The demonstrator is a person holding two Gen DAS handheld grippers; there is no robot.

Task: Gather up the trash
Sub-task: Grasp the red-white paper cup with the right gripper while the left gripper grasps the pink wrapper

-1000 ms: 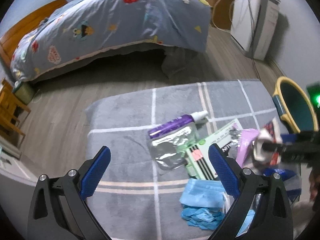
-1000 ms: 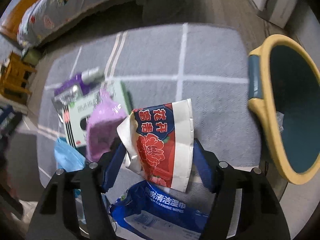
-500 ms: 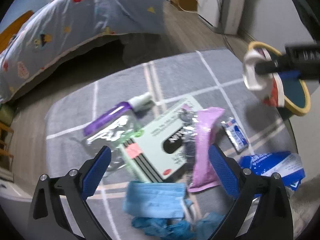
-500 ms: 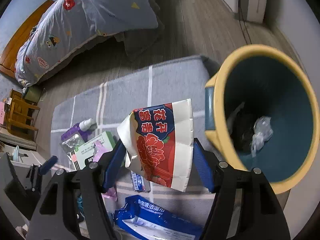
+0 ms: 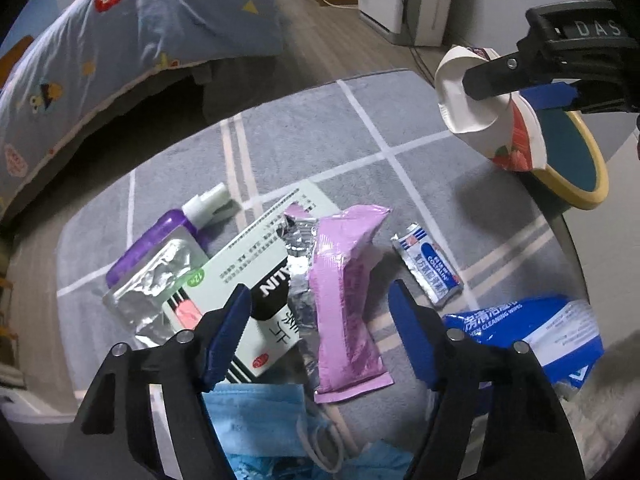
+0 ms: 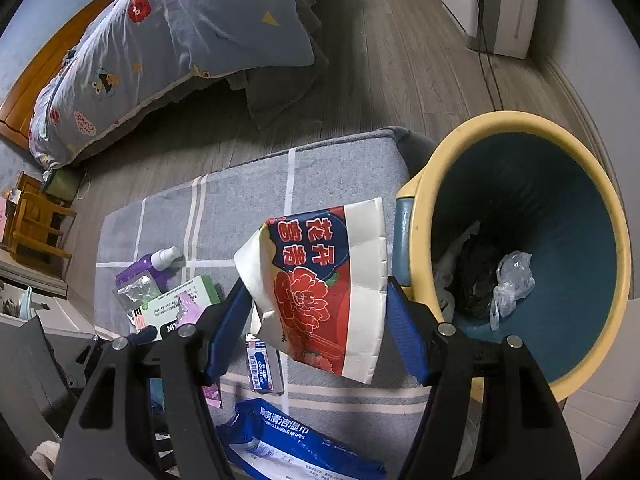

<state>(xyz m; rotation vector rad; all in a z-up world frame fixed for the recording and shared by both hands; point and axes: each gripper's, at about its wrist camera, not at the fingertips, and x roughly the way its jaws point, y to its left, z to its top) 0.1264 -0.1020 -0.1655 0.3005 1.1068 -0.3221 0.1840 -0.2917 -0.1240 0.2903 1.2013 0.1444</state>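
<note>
My right gripper is shut on a red, white and blue flower-print wrapper and holds it in the air just left of a yellow-rimmed blue bin with trash at its bottom. In the left wrist view the wrapper hangs beside the bin. My left gripper is open and empty, low over a pink pouch on the grey rug. Around it lie a green-white box, a silver foil pack, a purple bottle, a small sachet, a blue wipes pack and a blue mask.
A bed with a patterned blue duvet stands beyond the rug on the wooden floor. A white cabinet with cables is at the back right. A wooden stool stands at the left.
My right gripper has carried the wrapper up and right, from over the rug to beside the bin's mouth. My left gripper has moved right and forward over the pink pouch, and its jaws stand narrower.
</note>
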